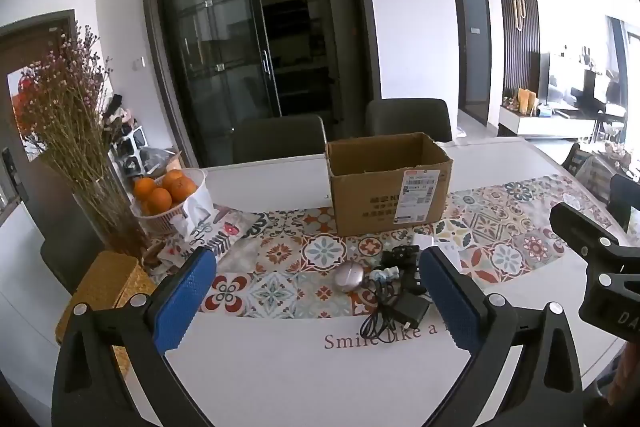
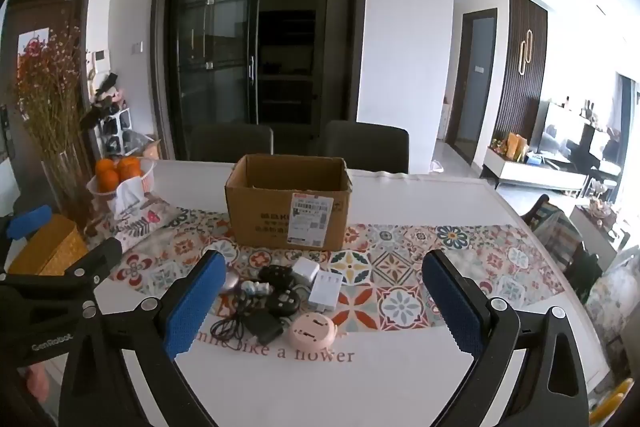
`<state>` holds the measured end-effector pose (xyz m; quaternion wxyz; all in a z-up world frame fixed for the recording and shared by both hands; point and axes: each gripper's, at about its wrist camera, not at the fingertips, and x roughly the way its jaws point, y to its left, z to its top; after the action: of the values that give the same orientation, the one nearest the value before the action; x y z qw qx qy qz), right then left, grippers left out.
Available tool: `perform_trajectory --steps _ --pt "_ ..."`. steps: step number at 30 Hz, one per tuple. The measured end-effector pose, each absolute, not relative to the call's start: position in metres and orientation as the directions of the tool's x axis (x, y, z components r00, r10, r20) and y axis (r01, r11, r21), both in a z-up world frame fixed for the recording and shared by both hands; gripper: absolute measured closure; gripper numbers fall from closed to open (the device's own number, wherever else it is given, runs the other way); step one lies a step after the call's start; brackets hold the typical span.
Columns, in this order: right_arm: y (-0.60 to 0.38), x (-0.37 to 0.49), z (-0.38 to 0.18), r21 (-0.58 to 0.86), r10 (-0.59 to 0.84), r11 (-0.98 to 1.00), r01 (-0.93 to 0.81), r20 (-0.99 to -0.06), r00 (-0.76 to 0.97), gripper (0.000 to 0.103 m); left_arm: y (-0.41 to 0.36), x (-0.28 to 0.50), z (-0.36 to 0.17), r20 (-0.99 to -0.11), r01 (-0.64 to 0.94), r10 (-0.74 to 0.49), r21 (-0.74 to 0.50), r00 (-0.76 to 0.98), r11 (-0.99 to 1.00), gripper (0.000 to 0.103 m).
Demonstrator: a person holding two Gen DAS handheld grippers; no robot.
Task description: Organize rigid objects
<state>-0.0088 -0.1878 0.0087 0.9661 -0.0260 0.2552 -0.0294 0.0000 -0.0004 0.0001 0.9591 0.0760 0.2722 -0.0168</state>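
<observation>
Nothing packed yet: my left gripper and right gripper hang wide open and empty, gadget pile mid-tabletop, cardboard box apparently empty.

left tool wide open at the bottom of frame, little gadget pile between its blue pads, open cardboard box center, oranges basket left, patterned tabletop

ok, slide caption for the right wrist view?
Open right gripper hovering over small gadgets beside an open cardboard box on the table.
</observation>
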Motion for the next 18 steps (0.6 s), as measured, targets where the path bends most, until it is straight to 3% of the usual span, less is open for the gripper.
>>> perform_trajectory --steps 18 --pt "-0.1875 -0.0062 0.0084 -0.052 -0.058 0.998 0.037 -0.494 0.868 0.004 0.0002 0.002 -0.0009 -0.517 0.081 -0.014 0.107 0.856 0.991 0.0"
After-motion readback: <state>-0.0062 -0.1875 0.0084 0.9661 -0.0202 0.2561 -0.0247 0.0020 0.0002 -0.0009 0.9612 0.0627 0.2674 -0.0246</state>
